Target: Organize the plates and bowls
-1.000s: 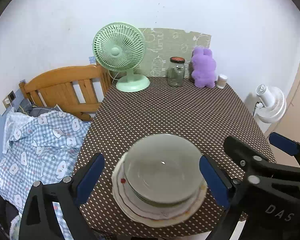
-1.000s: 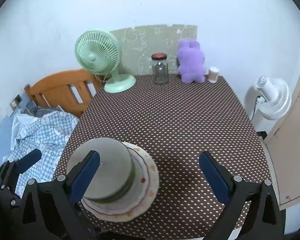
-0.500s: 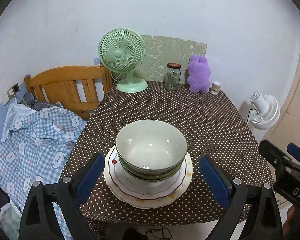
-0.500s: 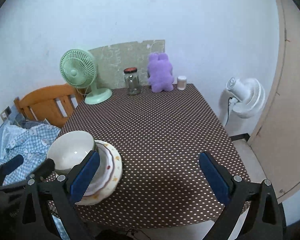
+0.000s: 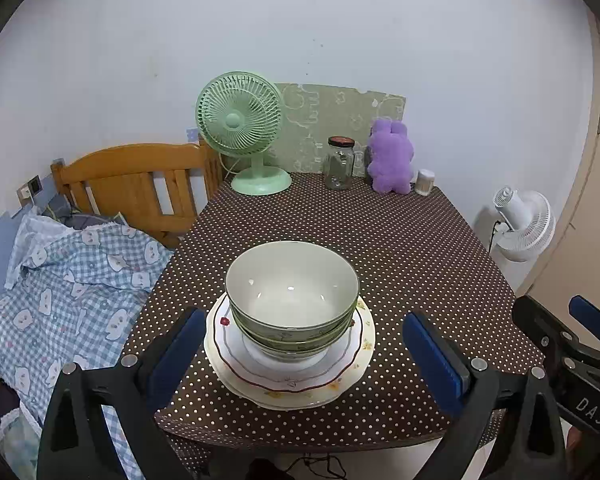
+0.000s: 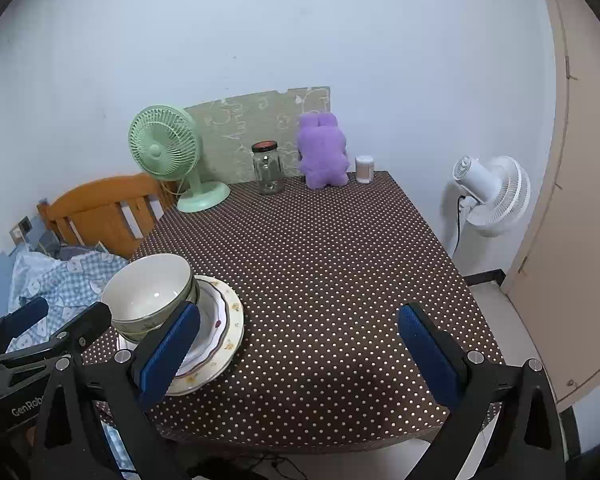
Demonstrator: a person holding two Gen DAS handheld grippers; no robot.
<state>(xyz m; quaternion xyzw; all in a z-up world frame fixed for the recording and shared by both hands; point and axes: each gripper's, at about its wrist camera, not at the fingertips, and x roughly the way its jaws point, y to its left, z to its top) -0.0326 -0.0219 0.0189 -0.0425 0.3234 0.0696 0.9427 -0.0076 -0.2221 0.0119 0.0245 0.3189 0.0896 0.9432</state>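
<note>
A stack of pale green bowls (image 5: 292,296) sits on a stack of white plates (image 5: 340,376) near the front edge of the dotted brown table (image 5: 400,248). My left gripper (image 5: 304,356) is open and empty, held back from the stack with its blue pads to either side. In the right wrist view the bowls (image 6: 148,292) and plates (image 6: 224,320) lie at the front left. My right gripper (image 6: 300,356) is open and empty over the table's front edge, to the right of the stack.
At the table's far end stand a green fan (image 5: 244,128), a glass jar (image 5: 340,164), a purple plush toy (image 5: 390,156) and a small white container (image 5: 425,182). A wooden bed frame (image 5: 132,180) with checked bedding (image 5: 60,300) lies left. A white fan (image 6: 492,196) stands right.
Both grippers have drawn back and up from the stack. The bowls and plates now look smaller and farther off, and they have not moved on the table.
</note>
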